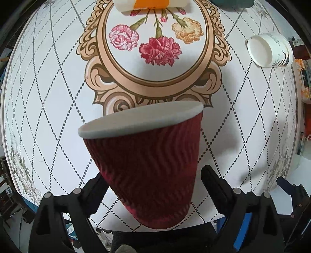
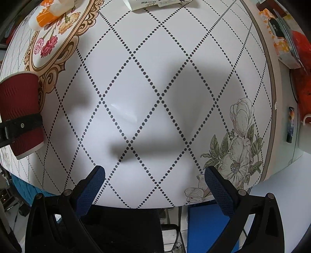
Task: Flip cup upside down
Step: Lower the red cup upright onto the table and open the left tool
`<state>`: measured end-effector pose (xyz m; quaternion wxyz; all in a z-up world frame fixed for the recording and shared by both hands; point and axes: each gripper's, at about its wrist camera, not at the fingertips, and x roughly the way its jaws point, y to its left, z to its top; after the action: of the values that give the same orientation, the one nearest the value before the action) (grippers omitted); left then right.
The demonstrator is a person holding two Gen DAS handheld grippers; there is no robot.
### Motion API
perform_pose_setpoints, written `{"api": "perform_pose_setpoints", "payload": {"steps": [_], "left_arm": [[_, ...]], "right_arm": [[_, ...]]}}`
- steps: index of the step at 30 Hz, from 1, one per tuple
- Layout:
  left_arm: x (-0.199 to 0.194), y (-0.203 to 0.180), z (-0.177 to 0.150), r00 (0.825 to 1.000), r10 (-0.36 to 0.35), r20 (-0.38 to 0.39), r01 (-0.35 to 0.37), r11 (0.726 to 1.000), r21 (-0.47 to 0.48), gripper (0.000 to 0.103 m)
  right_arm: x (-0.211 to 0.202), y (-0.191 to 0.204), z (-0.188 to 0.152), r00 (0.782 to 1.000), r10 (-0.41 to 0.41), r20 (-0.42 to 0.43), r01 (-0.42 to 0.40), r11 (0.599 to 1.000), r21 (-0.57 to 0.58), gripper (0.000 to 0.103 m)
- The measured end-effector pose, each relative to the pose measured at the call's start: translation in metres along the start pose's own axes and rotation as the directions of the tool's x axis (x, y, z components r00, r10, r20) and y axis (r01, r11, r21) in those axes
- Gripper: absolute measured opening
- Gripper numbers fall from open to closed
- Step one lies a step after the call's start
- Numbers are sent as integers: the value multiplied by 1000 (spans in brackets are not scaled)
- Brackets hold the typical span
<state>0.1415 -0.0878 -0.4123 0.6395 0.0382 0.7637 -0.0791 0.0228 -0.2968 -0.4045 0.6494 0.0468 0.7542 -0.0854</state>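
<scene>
A dark red ribbed paper cup (image 1: 149,165) with a white rim is held between the fingers of my left gripper (image 1: 153,179), above the table, tilted with its wide mouth end away from the camera. The same cup (image 2: 19,109) shows at the left edge of the right wrist view, with a black finger (image 2: 21,124) across its side. My right gripper (image 2: 155,177) is open and empty, hovering over the near part of the table.
The round table (image 1: 48,109) has a white diamond-dotted cloth with a flower medallion (image 1: 157,44). A white tub (image 1: 270,49) lies at the right. An orange-and-white package (image 1: 151,4) sits at the far edge. Clutter (image 2: 287,39) lies beyond the right rim.
</scene>
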Motion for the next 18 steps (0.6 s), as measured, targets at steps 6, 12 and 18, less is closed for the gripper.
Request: {"api": "perform_pose_setpoints", "payload": {"steps": [6, 12, 18], "left_arm": [[-11, 3, -1, 1000, -10, 28, 11, 1000, -25, 93], [-40, 15, 2, 997, -5, 75, 9, 999, -43, 93], [-80, 34, -5, 989, 26, 145, -17, 998, -64, 93]], "right_arm": [[-17, -2, 2, 1000, 3, 9, -3, 1000, -6, 103], [-33, -1, 11, 1000, 11, 20, -11, 1000, -9, 103], [-55, -1, 8, 998, 46, 44, -46, 999, -7, 103]]}}
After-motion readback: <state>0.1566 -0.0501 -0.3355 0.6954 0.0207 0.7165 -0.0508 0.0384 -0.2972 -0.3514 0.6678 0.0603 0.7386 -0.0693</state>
